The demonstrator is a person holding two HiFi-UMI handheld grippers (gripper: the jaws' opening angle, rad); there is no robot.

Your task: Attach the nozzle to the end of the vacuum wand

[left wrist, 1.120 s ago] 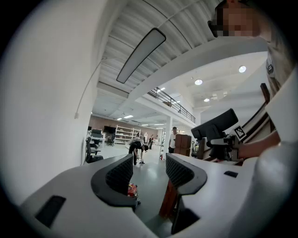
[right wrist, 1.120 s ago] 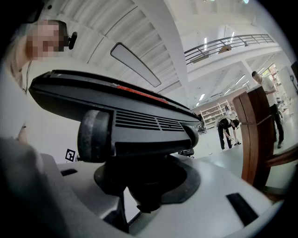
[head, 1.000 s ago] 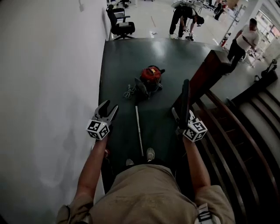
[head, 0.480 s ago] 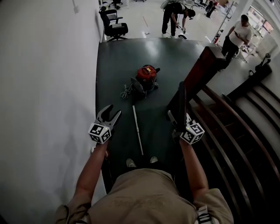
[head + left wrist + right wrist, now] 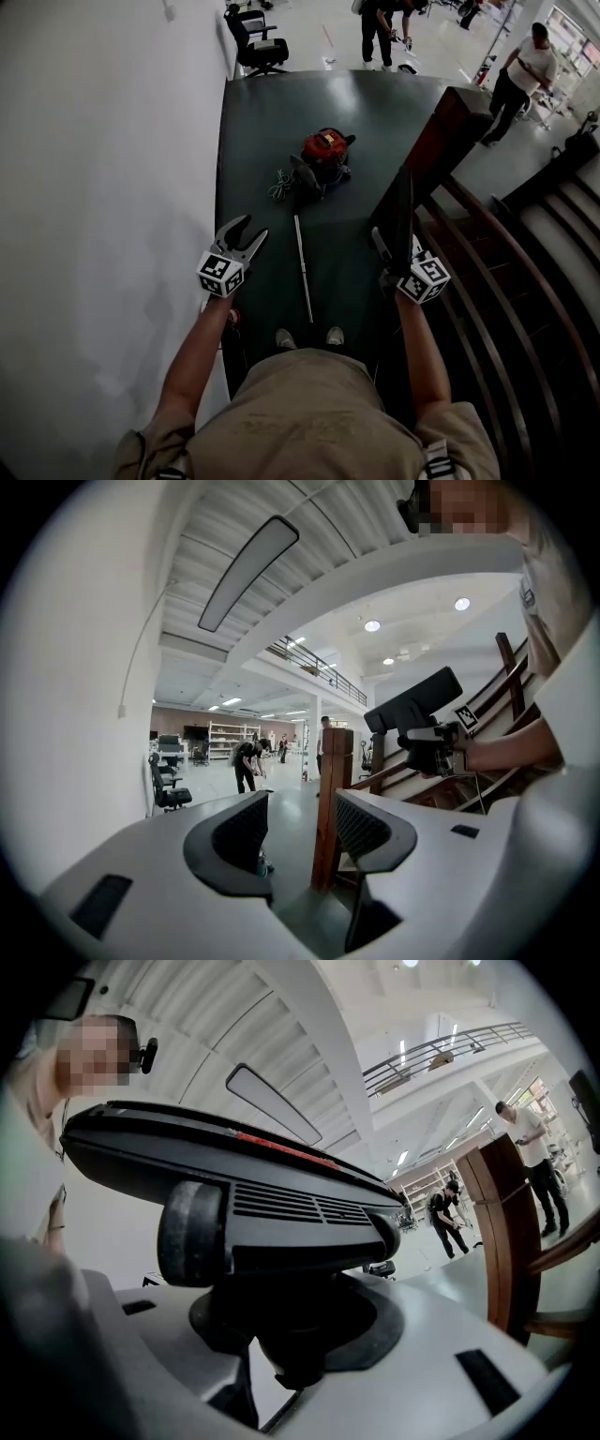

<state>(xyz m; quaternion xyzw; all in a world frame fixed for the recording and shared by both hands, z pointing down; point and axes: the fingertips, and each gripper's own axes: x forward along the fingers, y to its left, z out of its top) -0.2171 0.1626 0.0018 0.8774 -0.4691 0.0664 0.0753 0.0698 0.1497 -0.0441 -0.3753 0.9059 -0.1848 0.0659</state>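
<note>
Nozzle (image 5: 401, 211), black, clamped by its neck in right gripper (image 5: 395, 255), shut tight; vacuum wand (image 5: 302, 267) flat on dark floor (image 5: 267, 122) midway between its side edges, unattached; left gripper (image 5: 248, 228), jaws wide and empty, has drifted toward wand, suggesting pickup comes next.

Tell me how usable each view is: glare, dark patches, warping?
Head view: dim, yet the wand stands out on the dark floor; sheen at the far end. Left gripper view: strong fisheye bending, sharp. Right gripper view: the backlit nozzle blocks most of it.
</note>
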